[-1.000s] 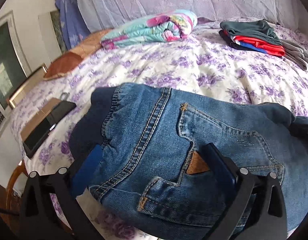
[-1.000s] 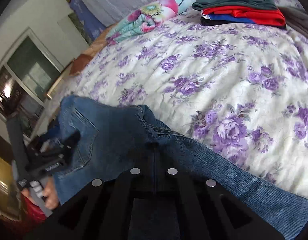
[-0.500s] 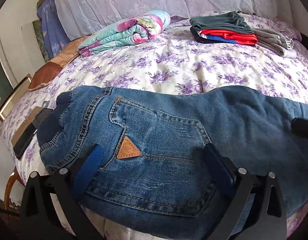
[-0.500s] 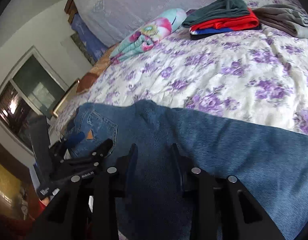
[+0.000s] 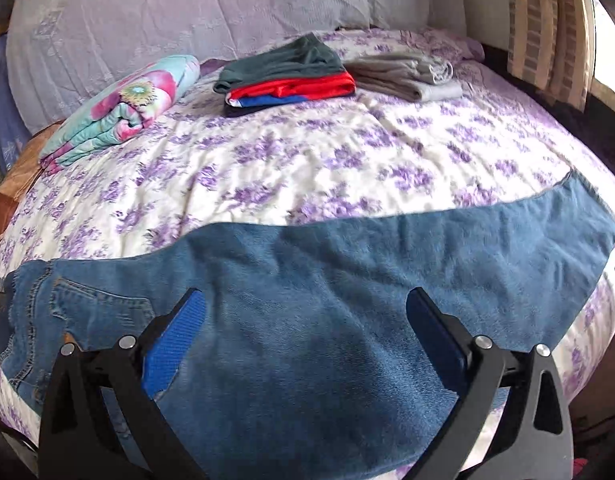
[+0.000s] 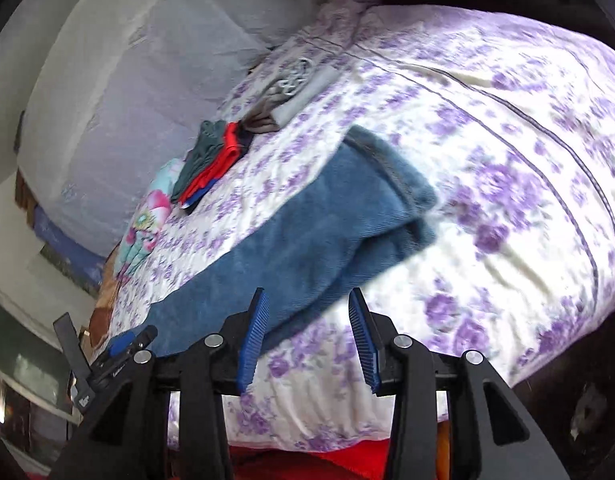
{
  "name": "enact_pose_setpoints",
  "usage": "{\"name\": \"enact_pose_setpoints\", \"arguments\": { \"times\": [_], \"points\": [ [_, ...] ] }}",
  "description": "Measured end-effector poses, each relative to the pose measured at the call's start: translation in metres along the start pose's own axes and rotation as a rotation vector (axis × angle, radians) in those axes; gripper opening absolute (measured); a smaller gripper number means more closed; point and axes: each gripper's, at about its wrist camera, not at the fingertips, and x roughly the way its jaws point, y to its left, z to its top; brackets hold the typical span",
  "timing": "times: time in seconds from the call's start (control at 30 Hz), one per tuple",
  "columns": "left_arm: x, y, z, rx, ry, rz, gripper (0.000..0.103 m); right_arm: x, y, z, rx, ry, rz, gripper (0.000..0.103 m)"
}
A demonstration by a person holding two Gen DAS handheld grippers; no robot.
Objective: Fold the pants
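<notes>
1. While your left claw (image 5: 305,320) hovers low over the jeans (image 5: 347,292), its fingers stand spread wide, with denim showing below the gap and neither blue pad (image 5: 175,344) visibly pressing on the cloth.
2. Your right claw (image 6: 307,320) has just been opening; its ribbed blue pads (image 6: 253,340) stand apart with nothing pinched, and between them you see the lower edge of the jeans (image 6: 307,224) and the bedspread beyond.
3. You have the jeans lying flat across the near edge of the bed (image 5: 307,152), legs stacked one on the other: the waist and back pocket (image 5: 95,312) lie at the left end in your left wrist view, the hems at the right end.
4. From your right wrist view the two leg hems (image 6: 399,184) lie on the floral cover, the upper one slightly offset from the lower, and your left claw (image 6: 127,344) shows at the far waist end.
5. Farther up the bed you see a rolled floral blanket (image 5: 123,108) at the left, a folded stack of green, red and blue clothes (image 5: 287,72) in the middle, and a folded grey garment (image 5: 407,76) just beside it on the right.
6. Behind them you see a pale lilac cover (image 5: 187,12) rising at the head of the bed.
</notes>
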Motion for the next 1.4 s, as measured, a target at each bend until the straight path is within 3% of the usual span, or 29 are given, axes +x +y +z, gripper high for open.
{"name": "enact_pose_setpoints", "arguments": {
  "times": [0.07, 0.27, 0.33, 0.37, 0.43, 0.5, 0.57, 0.6, 0.67, 0.7, 0.87, 0.97, 1.07, 1.17, 1.3, 1.4],
  "points": [
    [0.020, -0.001, -0.009, -0.002, 0.047, 0.014, 0.099, 0.015, -0.016, 0.001, 0.104, -0.011, 0.055, 0.054],
    [0.009, 0.021, -0.006, -0.129, 0.070, -0.026, 0.098, 0.023, -0.039, 0.006, 0.276, -0.124, 0.162, 0.053],
    [-0.004, 0.021, 0.001, -0.146, 0.037, -0.064, 0.098, 0.021, -0.041, 0.003, 0.277, -0.160, 0.162, 0.042],
    [-0.010, 0.016, 0.005, -0.139, 0.020, -0.082, 0.098, 0.019, -0.042, 0.002, 0.267, -0.182, 0.169, 0.025],
    [-0.017, 0.001, 0.014, -0.105, -0.003, -0.098, 0.098, 0.014, -0.041, 0.001, 0.242, -0.215, 0.193, 0.016],
    [-0.011, -0.019, 0.018, -0.065, 0.012, -0.082, 0.098, 0.007, -0.026, -0.001, 0.135, -0.257, 0.173, 0.015],
    [0.013, -0.037, 0.014, -0.024, 0.074, 0.012, 0.099, 0.008, -0.016, 0.000, 0.026, -0.272, 0.116, 0.015],
    [0.025, -0.042, 0.009, -0.022, 0.096, 0.040, 0.099, 0.014, -0.026, 0.001, 0.070, -0.255, 0.107, 0.015],
    [0.021, -0.044, 0.003, -0.046, 0.043, 0.069, 0.099, 0.027, -0.050, -0.001, 0.184, -0.196, 0.122, 0.014],
    [0.018, -0.046, 0.003, -0.028, 0.042, 0.088, 0.099, 0.026, -0.052, -0.003, 0.177, -0.203, 0.129, 0.013],
    [-0.012, -0.014, 0.001, -0.084, -0.004, 0.016, 0.099, 0.023, -0.041, -0.003, 0.153, -0.225, 0.081, 0.018],
    [-0.027, 0.037, -0.010, -0.190, -0.038, 0.104, 0.099, 0.015, -0.010, -0.002, -0.020, -0.287, 0.028, 0.014],
    [-0.042, 0.110, -0.029, -0.377, -0.022, 0.107, 0.099, 0.007, 0.053, -0.003, -0.304, -0.350, -0.010, 0.014],
    [-0.066, 0.169, -0.055, -0.543, -0.043, 0.113, 0.099, 0.011, 0.121, -0.014, -0.569, -0.373, 0.020, 0.014],
    [-0.096, 0.214, -0.087, -0.676, -0.080, 0.191, 0.098, 0.038, 0.204, -0.061, -0.911, -0.331, 0.103, 0.014],
    [-0.107, 0.229, -0.104, -0.726, -0.080, 0.249, 0.098, 0.071, 0.246, -0.113, -1.122, -0.233, 0.147, 0.013]
  ]
}}
